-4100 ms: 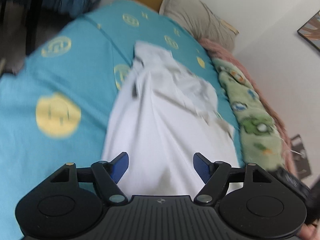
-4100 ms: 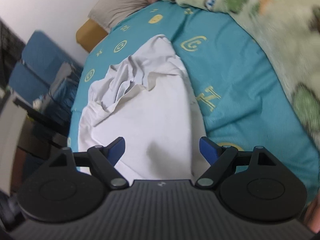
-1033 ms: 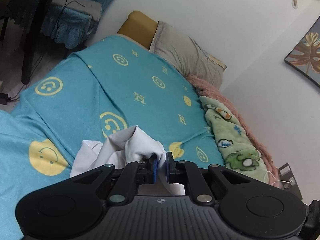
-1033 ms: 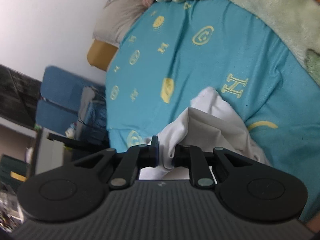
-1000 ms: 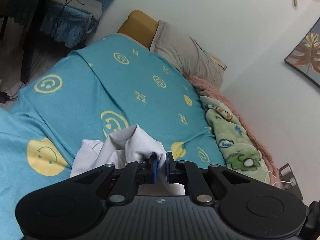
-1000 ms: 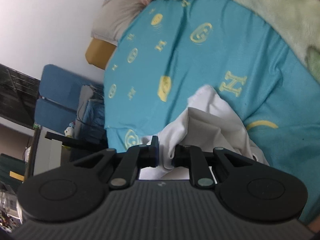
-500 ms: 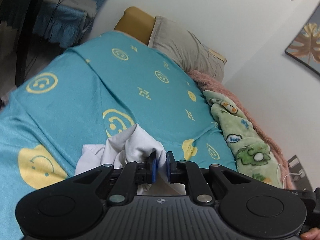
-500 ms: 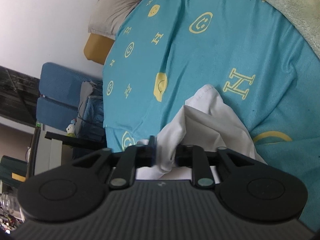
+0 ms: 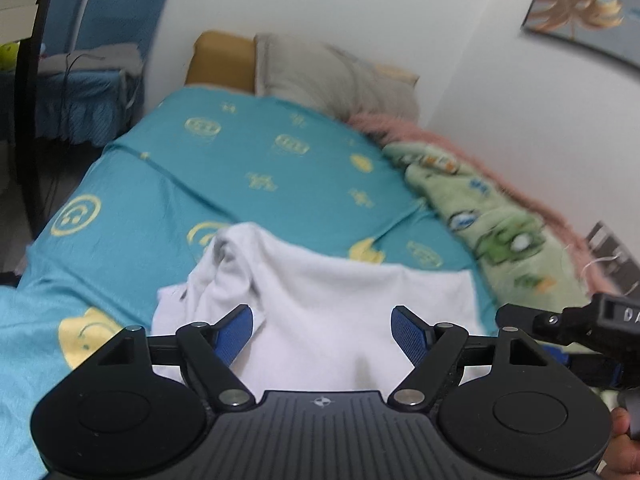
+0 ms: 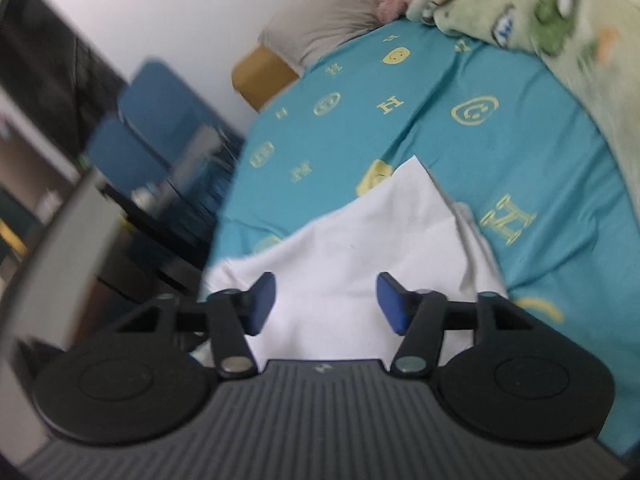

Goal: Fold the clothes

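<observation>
I have just let go of the white garment point(image 9: 332, 304): the blue pads of my left tool point(image 9: 322, 334) have just been spreading and now stand wide apart with cloth lying under the gap but nothing pinched, and my right tool point(image 10: 326, 302) has likewise just been opening, its pads apart over the same cloth without pressing on it. The garment lies at the near edge of the bed point(image 9: 168, 200), on the teal sheet with the yellow smiley faces, well short of the grey pillow point(image 9: 332, 76) at the head and just beside the green blanket point(image 9: 496, 232) that runs along the wall side. From what I can see, one fold is laid down: the far edge of the cloth runs fairly straight across, and a doubled layer shows at its right corner in the right view. The left side is still bunched and rumpled near my left pad. I judge the fold is partway; that lump needs smoothing and at least one more fold remains.
</observation>
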Available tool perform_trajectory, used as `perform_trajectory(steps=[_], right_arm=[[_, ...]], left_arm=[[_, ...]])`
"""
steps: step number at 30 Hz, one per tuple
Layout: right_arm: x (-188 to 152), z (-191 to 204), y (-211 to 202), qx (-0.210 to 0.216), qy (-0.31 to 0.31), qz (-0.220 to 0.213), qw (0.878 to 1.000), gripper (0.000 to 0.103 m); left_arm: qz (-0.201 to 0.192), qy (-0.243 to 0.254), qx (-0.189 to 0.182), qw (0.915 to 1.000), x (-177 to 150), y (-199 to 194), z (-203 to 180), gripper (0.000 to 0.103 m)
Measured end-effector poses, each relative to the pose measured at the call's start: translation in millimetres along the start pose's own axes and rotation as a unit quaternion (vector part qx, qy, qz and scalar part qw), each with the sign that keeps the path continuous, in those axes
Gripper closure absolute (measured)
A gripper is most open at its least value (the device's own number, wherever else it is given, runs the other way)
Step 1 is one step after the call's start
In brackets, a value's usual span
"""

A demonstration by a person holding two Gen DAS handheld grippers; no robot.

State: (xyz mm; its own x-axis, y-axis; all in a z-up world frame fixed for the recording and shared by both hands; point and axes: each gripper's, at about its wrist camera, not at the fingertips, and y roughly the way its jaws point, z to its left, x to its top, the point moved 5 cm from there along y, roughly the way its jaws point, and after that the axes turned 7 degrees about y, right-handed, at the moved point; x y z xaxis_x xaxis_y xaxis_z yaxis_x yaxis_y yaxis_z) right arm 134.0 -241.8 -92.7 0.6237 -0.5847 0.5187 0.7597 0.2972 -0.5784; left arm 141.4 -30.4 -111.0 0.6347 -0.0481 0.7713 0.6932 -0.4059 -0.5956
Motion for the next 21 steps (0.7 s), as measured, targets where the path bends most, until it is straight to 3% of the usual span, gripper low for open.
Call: perform_trajectory(steps=[4,8,11,21], right_arm=[[-1,-8,42,-0.068,-0.058,0.008,0.996,0.049],[-8,-15,78,-0.105,-0.091,0.028,0.99,0.049],[-15,-8,75,-0.113,-0.124,0.026,0.985,0.049],[-44,-1,5,-0.106,-0.085,0.007,0.991,0.048]], left_arm=[[0.043,0.014,0.034,0.9984,-7,26,9,0.025],[0.068,0.059,0.051,0.9947,-14,38,5,0.025],[0.07,0.088,0.061,0.9918,-18,38,0,0.025],[0.047,0.063,0.045,0.9959,-33,-33,-13,0.023]])
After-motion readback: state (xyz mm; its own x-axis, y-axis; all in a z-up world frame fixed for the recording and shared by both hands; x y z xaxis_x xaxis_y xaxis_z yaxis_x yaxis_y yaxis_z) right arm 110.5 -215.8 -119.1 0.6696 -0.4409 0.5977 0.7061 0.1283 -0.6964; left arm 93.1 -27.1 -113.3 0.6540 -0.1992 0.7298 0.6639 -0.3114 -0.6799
